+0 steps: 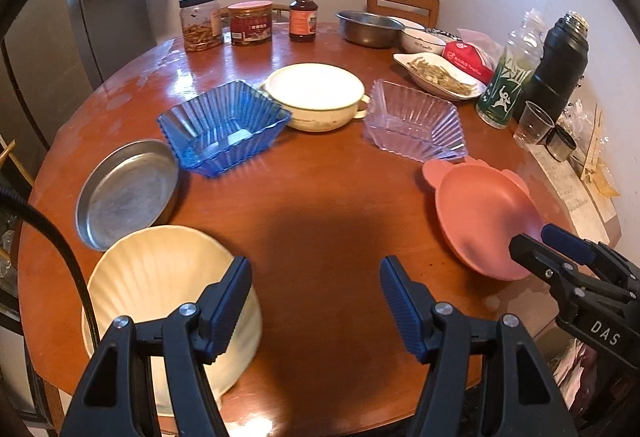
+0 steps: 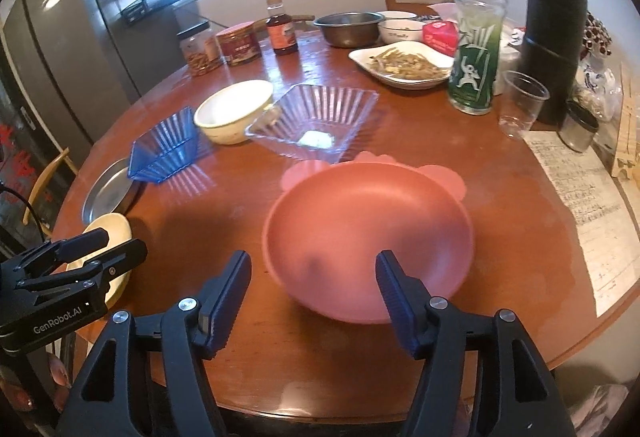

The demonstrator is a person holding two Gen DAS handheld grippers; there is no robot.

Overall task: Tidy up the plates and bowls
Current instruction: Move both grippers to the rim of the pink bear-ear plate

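On the round wooden table [image 1: 320,197], my left gripper [image 1: 314,301] is open near the front edge. Its left finger overlaps a cream shell-shaped plate [image 1: 160,289]; nothing is between the pads. A metal plate [image 1: 128,193], a blue ribbed bowl [image 1: 224,125], a cream enamel bowl [image 1: 316,97] and a clear ribbed bowl [image 1: 416,121] lie beyond. My right gripper [image 2: 314,289] is open, its fingers on either side of the near rim of a pink plate [image 2: 368,237] without pressing it. The left gripper [image 2: 122,242] appears at the left over the cream plate [image 2: 108,233].
Jars [image 1: 202,21], a sauce bottle [image 1: 303,13], a steel bowl [image 1: 368,27] and a dish of food [image 1: 440,75] line the far side. A green bottle [image 2: 474,49], a black flask [image 2: 554,29], a plastic cup [image 2: 522,103] and papers [image 2: 592,197] crowd the right edge.
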